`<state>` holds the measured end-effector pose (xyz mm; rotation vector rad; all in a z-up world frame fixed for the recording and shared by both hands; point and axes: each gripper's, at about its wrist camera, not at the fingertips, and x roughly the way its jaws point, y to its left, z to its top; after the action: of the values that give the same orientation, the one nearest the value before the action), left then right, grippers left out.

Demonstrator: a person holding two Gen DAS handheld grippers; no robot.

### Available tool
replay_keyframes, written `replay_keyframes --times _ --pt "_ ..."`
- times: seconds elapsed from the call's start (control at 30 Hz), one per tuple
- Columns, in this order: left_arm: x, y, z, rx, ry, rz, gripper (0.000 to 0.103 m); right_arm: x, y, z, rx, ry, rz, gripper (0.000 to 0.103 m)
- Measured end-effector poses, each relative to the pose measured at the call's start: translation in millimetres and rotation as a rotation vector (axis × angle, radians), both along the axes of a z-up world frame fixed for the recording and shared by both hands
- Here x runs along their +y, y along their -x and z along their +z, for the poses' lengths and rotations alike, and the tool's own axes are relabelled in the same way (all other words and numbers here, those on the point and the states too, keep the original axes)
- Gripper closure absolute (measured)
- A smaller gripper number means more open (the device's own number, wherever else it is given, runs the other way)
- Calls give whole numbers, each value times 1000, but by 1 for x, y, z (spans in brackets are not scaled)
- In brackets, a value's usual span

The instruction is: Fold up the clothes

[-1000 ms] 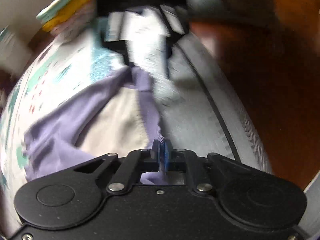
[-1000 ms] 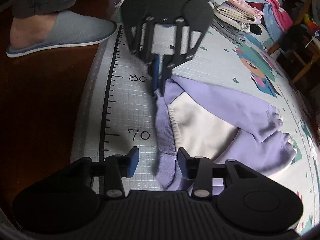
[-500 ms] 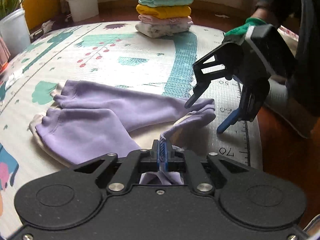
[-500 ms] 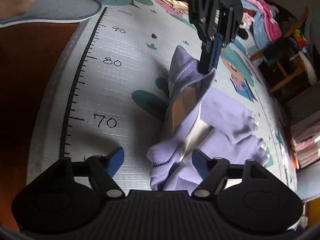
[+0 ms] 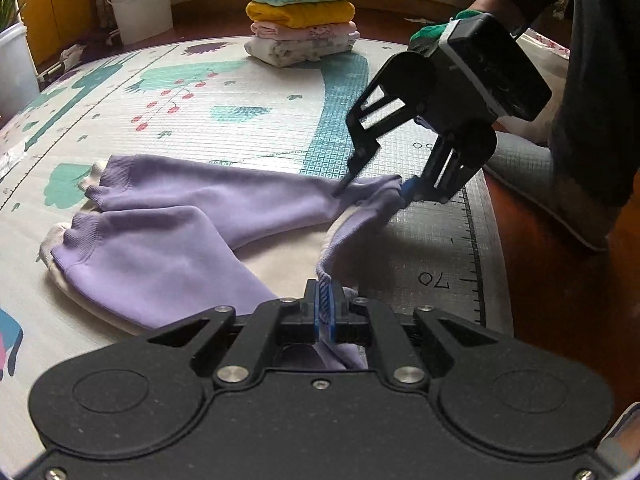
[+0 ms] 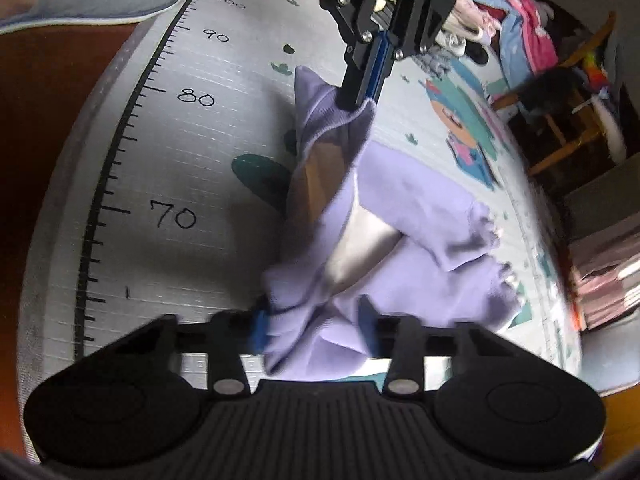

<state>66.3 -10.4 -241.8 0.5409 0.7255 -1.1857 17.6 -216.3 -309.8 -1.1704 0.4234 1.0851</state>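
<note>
A pair of purple pants [image 5: 180,216] with a cream lining lies on the play mat [image 5: 224,112], legs pointing left. My left gripper [image 5: 326,308] is shut on one corner of the waistband and holds it just above the mat; it also shows in the right wrist view [image 6: 362,98]. My right gripper [image 5: 374,194] straddles the other waistband corner with its jaws apart, the cloth bunched between them. In the right wrist view [image 6: 312,332] the pants [image 6: 416,240] fill the gap between the open fingers.
A stack of folded clothes [image 5: 304,20] sits at the far end of the mat. White buckets [image 5: 136,8] stand beyond it. A ruler print [image 6: 120,168] runs along the mat edge, with wood floor and a grey slipper [image 6: 92,0] past it. Unfolded clothes [image 6: 520,12] lie far right.
My left gripper has carried its waistband corner up and over toward the legs. My right gripper has dropped onto the other waistband corner and narrowed its jaws around the cloth.
</note>
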Motion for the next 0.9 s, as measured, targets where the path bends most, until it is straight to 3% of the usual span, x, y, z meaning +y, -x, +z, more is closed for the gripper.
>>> replay_keyframes --times 0.07,0.13,0.23,0.3,0.33,0.47,0.6,0.9 --pt "1 0 0 4 5 -7 99 0 -1 0 15 -2 -14 71" --pt "0 2 0 2 7 -18 99 1 -5 1 59 -9 -45 86" --pt "1 5 0 -2 18 -31 97 2 -19 10 171 -48 -114 88" --pt "4 8 1 -1 32 -25 72 1 -32 15 248 -88 -172 89" --pt "6 10 2 -9 34 -21 53 0 -38 18 280 -108 -203 89" --pt "11 26 -3 -35 19 -43 48 -4 -52 24 354 -157 -269 89" --pt "8 60 -24 -191 -83 -160 48 -8 -61 27 412 -189 -314 89" --pt "0 101 -66 -602 -246 -293 48 -10 -73 27 485 -215 -343 89"
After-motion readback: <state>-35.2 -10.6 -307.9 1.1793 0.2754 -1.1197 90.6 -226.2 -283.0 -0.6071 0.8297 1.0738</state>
